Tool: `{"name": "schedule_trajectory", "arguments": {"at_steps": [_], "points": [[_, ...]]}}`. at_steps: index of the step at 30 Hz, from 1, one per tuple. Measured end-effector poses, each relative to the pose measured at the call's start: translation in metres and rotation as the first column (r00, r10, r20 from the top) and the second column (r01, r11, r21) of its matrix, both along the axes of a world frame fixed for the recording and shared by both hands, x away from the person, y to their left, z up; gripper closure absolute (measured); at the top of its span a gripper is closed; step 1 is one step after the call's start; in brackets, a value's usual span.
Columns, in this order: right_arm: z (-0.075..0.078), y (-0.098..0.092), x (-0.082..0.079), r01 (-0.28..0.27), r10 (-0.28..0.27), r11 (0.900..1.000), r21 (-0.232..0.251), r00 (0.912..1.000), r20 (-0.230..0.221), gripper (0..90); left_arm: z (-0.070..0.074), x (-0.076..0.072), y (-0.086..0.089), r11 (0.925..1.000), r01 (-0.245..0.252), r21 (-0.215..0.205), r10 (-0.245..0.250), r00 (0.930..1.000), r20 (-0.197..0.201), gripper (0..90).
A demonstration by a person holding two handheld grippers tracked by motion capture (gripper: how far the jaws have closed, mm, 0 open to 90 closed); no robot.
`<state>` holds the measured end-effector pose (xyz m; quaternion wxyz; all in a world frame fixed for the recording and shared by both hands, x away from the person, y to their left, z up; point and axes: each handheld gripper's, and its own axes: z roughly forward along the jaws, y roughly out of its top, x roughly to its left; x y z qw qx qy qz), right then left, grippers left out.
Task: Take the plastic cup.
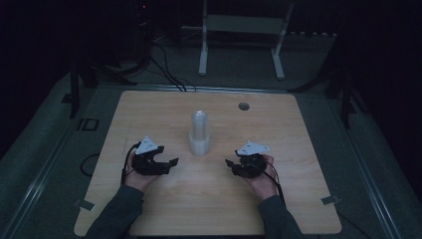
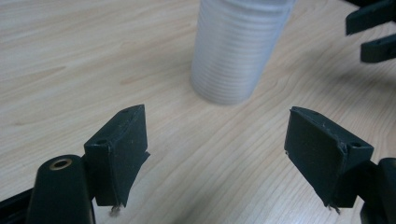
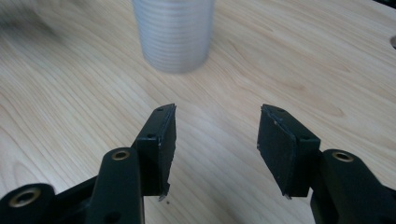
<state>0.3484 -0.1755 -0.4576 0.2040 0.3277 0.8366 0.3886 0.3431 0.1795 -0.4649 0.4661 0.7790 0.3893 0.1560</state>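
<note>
Item: 1 white, ribbed, translucent plastic cup stack (image 1: 200,133), upright on the wooden bench (image 1: 149,209). Judged light, thin-walled, crushable, slippery; best gripped gently low on the wider base. Left tongs (image 1: 169,163) and right tongs (image 1: 230,165) are released, with nothing held.

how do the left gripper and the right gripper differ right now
The left gripper has its jaws spread wider than the right gripper. The left gripper sits left of the white ridged cylinder, the right gripper to its right. Both are empty, held low over the wooden table and aimed at the cylinder.
</note>
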Motion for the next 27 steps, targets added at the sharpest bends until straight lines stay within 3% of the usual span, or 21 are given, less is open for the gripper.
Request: {"name": "schedule_trajectory", "arguments": {"at_steps": [8, 13, 20, 27], "points": [[0.005, 0.023, 0.007, -0.041, 0.042, 0.998, -0.055, 0.9989, 0.018, 44.0, 0.017, 0.004, -0.001, 0.9996, 0.013, 0.026, -0.014, 0.9993, 0.035, 21.3], [0.010, 0.031, 0.012, -0.046, 0.047, 0.998, -0.030, 0.9988, 0.018, 41.7, 0.030, 0.009, -0.006, 0.9985, 0.027, 0.046, -0.030, 0.9979, 0.057, 21.4], [0.015, 0.040, 0.018, -0.056, 0.058, 0.998, -0.038, 0.9978, 0.032, 37.8, 0.049, 0.016, -0.012, 0.9979, 0.048, 0.045, -0.052, 0.9940, 0.096, 21.5], [0.017, 0.048, 0.030, -0.051, 0.050, 0.999, 0.010, 0.9985, 0.023, 30.9, 0.067, 0.024, -0.018, 0.9969, 0.063, 0.046, -0.068, 0.9900, 0.123, 21.4]]}}
